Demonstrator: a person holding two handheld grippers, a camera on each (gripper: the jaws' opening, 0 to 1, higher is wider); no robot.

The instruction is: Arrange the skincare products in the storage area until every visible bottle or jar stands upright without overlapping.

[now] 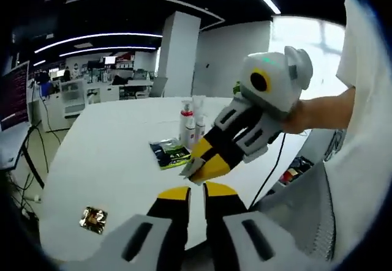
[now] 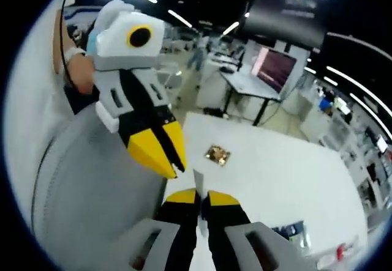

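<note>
In the left gripper view, the right gripper (image 1: pixel 197 172) covers the lower part of the pump bottles (image 1: pixel 187 122) on the white table (image 1: pixel 110 161), and their labels are too small to read. The print on the green packet (image 1: pixel 169 153) and the small gold packet (image 1: pixel 93 219) is equally illegible. In the right gripper view, a red-and-white bottle (image 2: pixel 344 251) lies blurred at the picture's edge.

No legible text (green packet (image 1: pixel 171 153) and bottle (image 1: pixel 187 123) labels too blurry).
</note>
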